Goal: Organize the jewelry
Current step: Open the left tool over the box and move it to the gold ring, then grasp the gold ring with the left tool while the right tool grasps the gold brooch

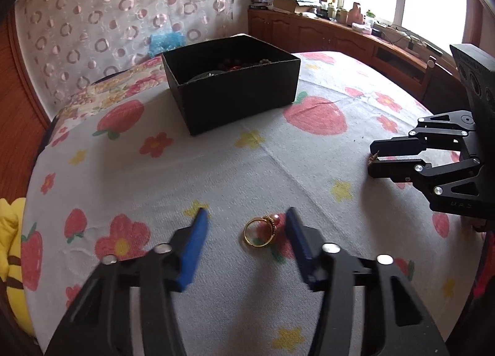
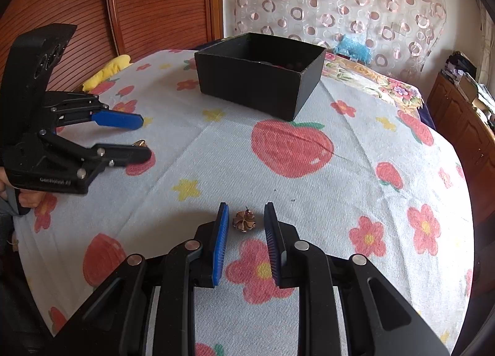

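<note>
Both tongs are unclenched: the left gripper (image 1: 246, 216) straddles a gold ring (image 1: 258, 230), untouched, and the right gripper (image 2: 246, 212) flanks a flower-shaped earring (image 2: 244, 221), pads apart from it. Beyond them on the fruit-print cloth (image 1: 216, 164) stands a black box (image 1: 232, 83) holding dark beads, nothing between.

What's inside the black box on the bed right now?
The black box holds dark reddish beads and something rounded and shiny near its front wall. The walls cover most of the inside, so the rest cannot be seen.

ring (image 1: 258, 231): glossy gold metal, between jaws | cloth (image 1: 247, 170): rough woven, under jaws | box (image 1: 232, 90): matt black card, beyond jaws
</note>
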Tool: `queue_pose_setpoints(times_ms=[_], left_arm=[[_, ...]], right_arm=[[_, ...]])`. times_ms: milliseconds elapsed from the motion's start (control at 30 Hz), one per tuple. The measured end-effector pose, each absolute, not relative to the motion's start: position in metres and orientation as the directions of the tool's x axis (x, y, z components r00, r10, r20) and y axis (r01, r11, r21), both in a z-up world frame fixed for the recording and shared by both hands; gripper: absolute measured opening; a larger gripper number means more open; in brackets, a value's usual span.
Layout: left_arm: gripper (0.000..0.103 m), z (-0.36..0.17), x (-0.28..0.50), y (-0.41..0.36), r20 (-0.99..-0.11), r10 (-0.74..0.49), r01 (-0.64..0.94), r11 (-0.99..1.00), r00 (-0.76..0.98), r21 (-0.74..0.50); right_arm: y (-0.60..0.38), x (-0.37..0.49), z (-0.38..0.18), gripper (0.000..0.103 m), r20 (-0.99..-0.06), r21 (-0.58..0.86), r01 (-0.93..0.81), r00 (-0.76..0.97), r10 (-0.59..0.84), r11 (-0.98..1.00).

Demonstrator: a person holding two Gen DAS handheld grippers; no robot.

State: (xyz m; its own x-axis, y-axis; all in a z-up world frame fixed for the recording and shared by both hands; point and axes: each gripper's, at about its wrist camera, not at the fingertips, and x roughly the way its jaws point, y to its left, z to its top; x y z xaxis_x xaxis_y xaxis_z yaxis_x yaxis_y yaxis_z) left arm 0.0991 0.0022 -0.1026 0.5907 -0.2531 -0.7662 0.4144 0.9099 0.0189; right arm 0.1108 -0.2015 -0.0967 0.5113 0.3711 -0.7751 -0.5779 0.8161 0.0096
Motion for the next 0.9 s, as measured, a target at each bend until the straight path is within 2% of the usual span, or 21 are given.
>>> queue_pose_setpoints(times_ms=[33, 67, 167, 500, 533, 567, 900], left_arm=[[0.031, -0.102, 0.098, 0.002, -0.765, -0.254, 0.415, 0.910, 0.592, 0.019], [0.019, -0.102, 0.096, 0.003, -0.764, -0.257, 0.417, 0.909, 0.592, 0.017], [0.011, -0.099, 0.090, 0.005, -0.749, -0.258, 0.407, 0.913, 0.610, 0.017], [0.011, -0.066, 0.073, 0.019, -0.671, -0.283, 0.362, 0.932, 0.685, -0.024], [0.011, -0.064, 0.072, 0.020, -0.665, -0.283, 0.359, 0.933, 0.691, -0.025], [0.011, -0.062, 0.071, 0.021, -0.662, -0.282, 0.356, 0.934, 0.694, -0.026], [0.011, -0.043, 0.077, 0.045, -0.628, -0.262, 0.299, 0.953, 0.733, -0.048]], right_arm=[[-0.202, 0.111, -0.097, 0.026, -0.775, 0.010, -0.578, 0.511, 0.371, 0.816], [-0.202, 0.111, -0.097, 0.026, -0.775, 0.010, -0.578, 0.511, 0.372, 0.816], [-0.201, 0.111, -0.097, 0.026, -0.775, 0.007, -0.578, 0.513, 0.369, 0.816], [-0.200, 0.110, -0.098, 0.025, -0.775, -0.001, -0.578, 0.516, 0.364, 0.816], [-0.200, 0.110, -0.097, 0.024, -0.775, -0.003, -0.579, 0.517, 0.364, 0.816], [-0.199, 0.110, -0.097, 0.017, -0.775, -0.005, -0.579, 0.518, 0.363, 0.815], [-0.197, 0.109, -0.086, 0.016, -0.739, 0.001, -0.565, 0.555, 0.381, 0.825]])
